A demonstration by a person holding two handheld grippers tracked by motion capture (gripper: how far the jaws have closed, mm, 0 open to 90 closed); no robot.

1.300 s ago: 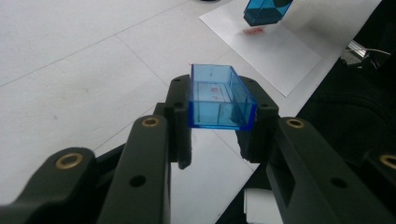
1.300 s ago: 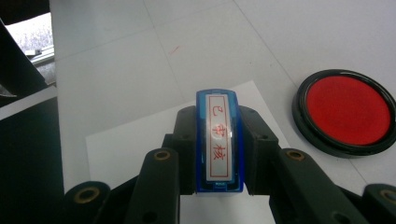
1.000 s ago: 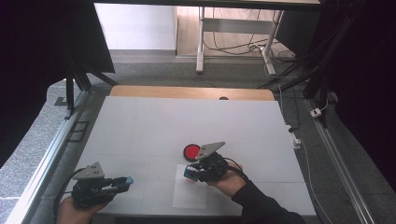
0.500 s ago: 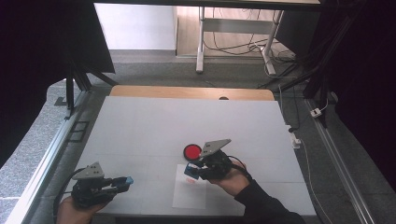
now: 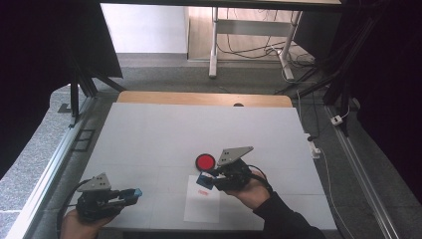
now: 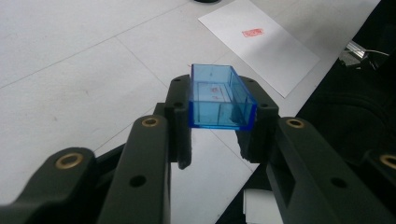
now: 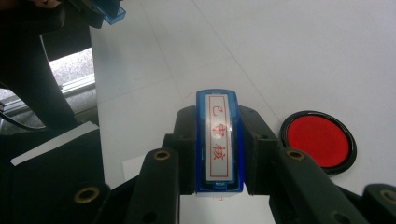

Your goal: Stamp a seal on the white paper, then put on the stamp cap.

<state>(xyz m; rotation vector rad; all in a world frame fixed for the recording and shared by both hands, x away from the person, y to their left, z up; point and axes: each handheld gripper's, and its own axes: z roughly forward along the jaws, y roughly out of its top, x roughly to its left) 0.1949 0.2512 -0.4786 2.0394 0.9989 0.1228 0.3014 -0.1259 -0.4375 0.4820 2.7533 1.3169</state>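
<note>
My right gripper (image 5: pixel 205 180) is shut on a blue stamp (image 7: pixel 218 140) with a white label printed in red. It hangs just above a white sheet of paper (image 5: pixel 201 209). A red stamped mark (image 5: pixel 200 193) shows on the sheet under the stamp. The round red ink pad (image 5: pixel 205 161) in its black rim lies on the table just beyond the stamp, also at the right of the right gripper view (image 7: pixel 320 140). At the near left, my left gripper (image 5: pixel 130 193) is shut on a clear blue cap (image 6: pixel 217 93), hollow side up, held low over the table.
The white table top (image 5: pixel 199 129) stretches far beyond the ink pad, with a wooden strip (image 5: pixel 199 98) at its far edge. A metal rail (image 5: pixel 50 169) runs along the left side. Cables and a small white plug (image 5: pixel 314 148) lie off the right edge.
The right gripper has risen a little with the stamp and shifted slightly right above the paper. The left gripper with the cap has stayed where it was.
</note>
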